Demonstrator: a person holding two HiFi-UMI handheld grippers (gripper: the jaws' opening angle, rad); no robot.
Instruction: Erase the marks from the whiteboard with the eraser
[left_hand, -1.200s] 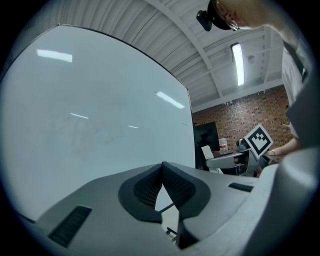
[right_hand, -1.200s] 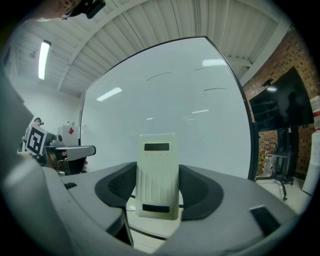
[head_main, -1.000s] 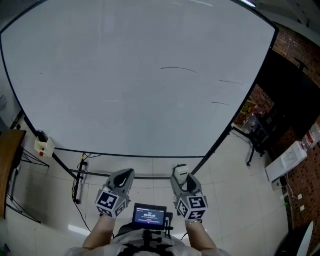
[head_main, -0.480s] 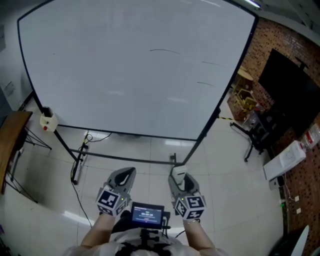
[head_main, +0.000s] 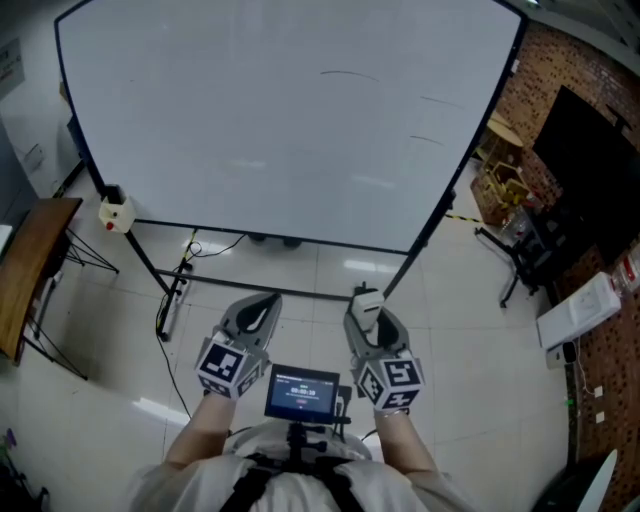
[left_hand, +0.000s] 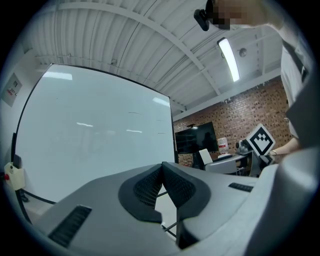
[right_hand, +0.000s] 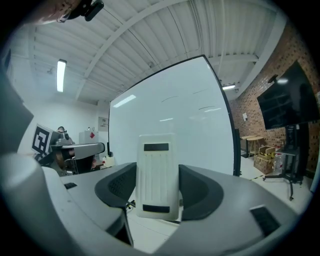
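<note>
A large whiteboard (head_main: 270, 120) on a black stand fills the upper head view, bearing three thin dark marks at its upper right, one an arc (head_main: 348, 73). The same board (right_hand: 170, 125) stands ahead in the right gripper view, and the board (left_hand: 90, 135) also shows in the left gripper view. My right gripper (head_main: 366, 307) is shut on a white eraser (right_hand: 158, 175), held upright between its jaws, well short of the board. The left gripper (head_main: 262, 309) is shut with nothing in it, its pads (left_hand: 150, 187) pressed together. Both are held low near my body.
A wooden table (head_main: 30, 270) sits at the left. A white box with a red spot (head_main: 116, 213) hangs at the board's lower left corner. Cables and a power strip (head_main: 172, 300) lie on the tiled floor. A black screen (head_main: 590, 160) and brick wall stand right.
The view has pulled back from the whiteboard, which now looks smaller and farther, with more floor showing. Both grippers kept their hold and stayed near my body.
</note>
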